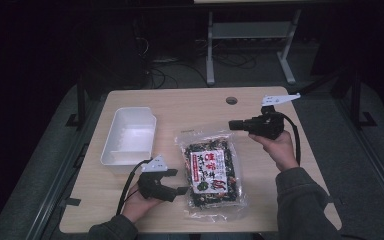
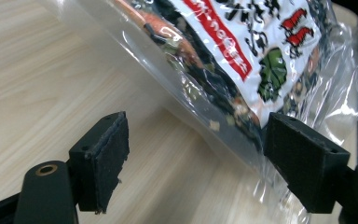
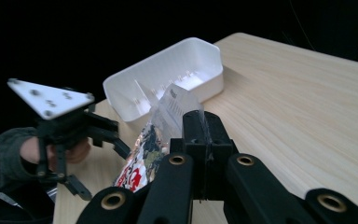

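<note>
The clear plastic snack bag lies longways beside the left gripper (jaws apart); the right gripper pinches its top edge.

Your only print is on the bag. Its white label carries black East Asian characters, too cropped and blurred to read, lying above and between your left jaws. A red strip on that label bears small white characters, also unreadable, and red marks sit above your right-hand jaw pad. In the high view the label shows red and black characters, too small to read. Just beyond your right jaws, the bag's white top tag has tiny, illegible print.
</note>
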A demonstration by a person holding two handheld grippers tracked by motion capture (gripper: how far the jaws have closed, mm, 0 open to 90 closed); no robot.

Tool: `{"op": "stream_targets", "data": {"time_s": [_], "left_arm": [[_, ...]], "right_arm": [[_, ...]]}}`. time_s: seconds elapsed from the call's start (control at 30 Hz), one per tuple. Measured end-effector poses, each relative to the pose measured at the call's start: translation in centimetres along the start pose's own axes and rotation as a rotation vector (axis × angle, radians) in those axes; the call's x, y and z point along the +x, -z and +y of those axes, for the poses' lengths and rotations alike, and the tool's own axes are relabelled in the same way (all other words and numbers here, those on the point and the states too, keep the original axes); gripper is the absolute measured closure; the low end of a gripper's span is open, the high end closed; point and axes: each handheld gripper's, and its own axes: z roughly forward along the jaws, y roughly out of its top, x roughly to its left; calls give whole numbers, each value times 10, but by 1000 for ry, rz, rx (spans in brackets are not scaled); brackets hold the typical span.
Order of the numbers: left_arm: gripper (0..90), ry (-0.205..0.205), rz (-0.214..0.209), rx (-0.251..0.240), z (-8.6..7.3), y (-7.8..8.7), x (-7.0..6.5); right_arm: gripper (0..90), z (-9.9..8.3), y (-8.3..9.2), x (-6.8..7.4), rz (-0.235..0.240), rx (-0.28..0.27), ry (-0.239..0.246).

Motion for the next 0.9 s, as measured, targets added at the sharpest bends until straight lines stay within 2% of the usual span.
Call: {"op": "stream_targets", "data": {"time_s": [0.13, 0.2, 0.23, 0.33, 0.4, 0.5, 0.7, 0.83, 0.9], "left_arm": [[280, 31, -79, -20, 4, -9, 6], [326, 39, -94, -23, 6, -11, 7], [352, 62, -129, -34, 8, -13, 10], [443, 80, -169, -74, 10, -12, 12], [502, 68, -184, -88, 11, -10, 11], [600, 73, -206, -114, 12, -6, 10], [722, 37, -244, -101, 18, -3, 5], [745, -5, -233, -91, 22, -1, 0], [750, -15, -223, -93, 23, 0, -2]], "right_arm": [[899, 2, 5, 8, 17, -24, 21], [899, 2, 6, 9, 22, -30, 22], [899, 3, 8, 12, 28, -40, 27], [899, 2, 13, 15, 32, -58, 30], [899, 1, 16, 16, 34, -72, 32], [899, 0, 23, 16, 28, -90, 28], [899, -2, 30, 20, 28, -100, 33], [892, -3, 35, 20, 42, -101, 33], [857, -5, 38, 20, 49, -97, 34]]}}
